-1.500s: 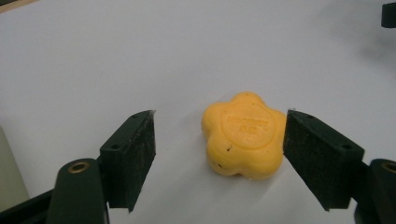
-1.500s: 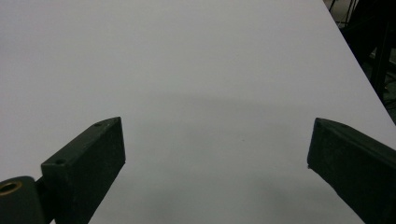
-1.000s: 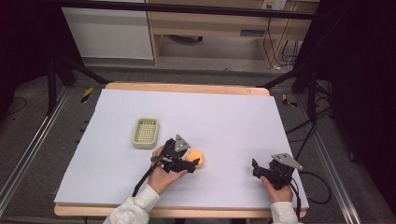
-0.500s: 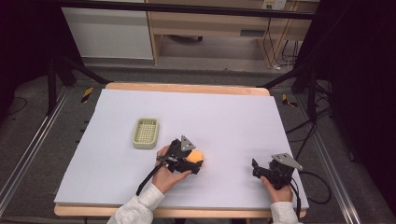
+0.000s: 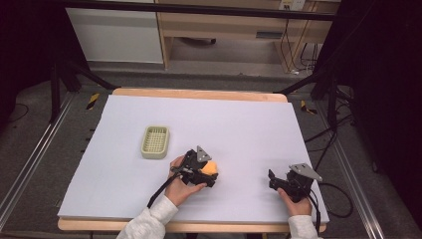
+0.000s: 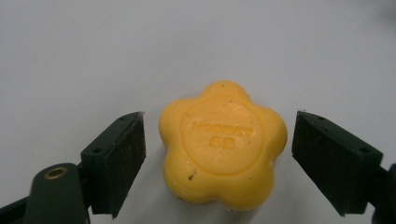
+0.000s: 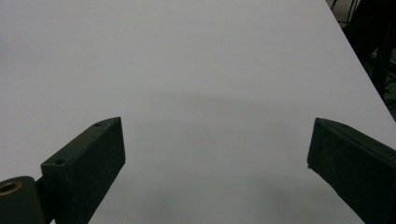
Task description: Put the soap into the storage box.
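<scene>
Straddling a glossy yellow flower-shaped soap [image 6: 223, 148], the left tool [image 6: 219, 154] gapes, untouching; right tool [image 7: 217, 163] wide, empty.

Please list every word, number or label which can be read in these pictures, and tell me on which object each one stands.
Upper line pressed into the round centre of the yellow flower-shaped soap bar: reads roughly "Nooney", but the raised letters are soft and I am not sure of them.
Lower line on the same bar: two short characters, too blurred to read.
Pale green slotted plastic tray: no text can be seen.
White table cover: no text.
</scene>
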`<state>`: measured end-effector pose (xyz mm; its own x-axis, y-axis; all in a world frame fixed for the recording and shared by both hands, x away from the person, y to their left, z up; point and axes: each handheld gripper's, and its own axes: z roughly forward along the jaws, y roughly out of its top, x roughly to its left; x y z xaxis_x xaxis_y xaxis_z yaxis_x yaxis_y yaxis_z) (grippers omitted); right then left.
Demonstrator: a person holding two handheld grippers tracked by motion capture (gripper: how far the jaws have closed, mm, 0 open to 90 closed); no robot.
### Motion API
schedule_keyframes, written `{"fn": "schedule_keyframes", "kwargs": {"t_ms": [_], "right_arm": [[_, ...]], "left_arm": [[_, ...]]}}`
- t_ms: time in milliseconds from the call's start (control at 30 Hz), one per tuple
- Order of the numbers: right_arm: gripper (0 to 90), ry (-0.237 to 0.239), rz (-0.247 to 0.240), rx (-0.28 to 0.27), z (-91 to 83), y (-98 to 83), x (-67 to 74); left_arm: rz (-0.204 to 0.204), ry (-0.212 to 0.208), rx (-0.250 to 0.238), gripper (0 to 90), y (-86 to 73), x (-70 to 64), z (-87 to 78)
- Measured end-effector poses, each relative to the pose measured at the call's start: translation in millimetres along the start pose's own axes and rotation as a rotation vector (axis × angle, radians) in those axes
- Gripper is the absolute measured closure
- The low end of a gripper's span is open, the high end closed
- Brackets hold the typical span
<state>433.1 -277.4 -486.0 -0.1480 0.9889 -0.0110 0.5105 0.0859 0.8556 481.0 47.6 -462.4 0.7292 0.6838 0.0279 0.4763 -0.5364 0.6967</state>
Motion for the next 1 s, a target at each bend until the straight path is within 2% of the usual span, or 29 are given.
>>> {"fn": "schedule_keyframes", "kwargs": {"t_ms": [400, 500, 1000], "right_arm": [[4.7, 0.000, -0.001, 0.000, 0.0, 0.0, -0.1], [4.7, 0.001, 0.000, 0.000, 0.0, 0.0, -0.1], [4.7, 0.003, 0.001, 0.001, 0.0, 0.0, -0.1]], "left_arm": [[0.001, 0.007, 0.031, 19.7, -0.8, -1.6, 8.6], [0.003, 0.018, 0.027, 20.9, -0.9, -2.6, 10.1], [-0.010, 0.010, 0.037, 24.6, -0.5, -3.0, 13.6]]}}
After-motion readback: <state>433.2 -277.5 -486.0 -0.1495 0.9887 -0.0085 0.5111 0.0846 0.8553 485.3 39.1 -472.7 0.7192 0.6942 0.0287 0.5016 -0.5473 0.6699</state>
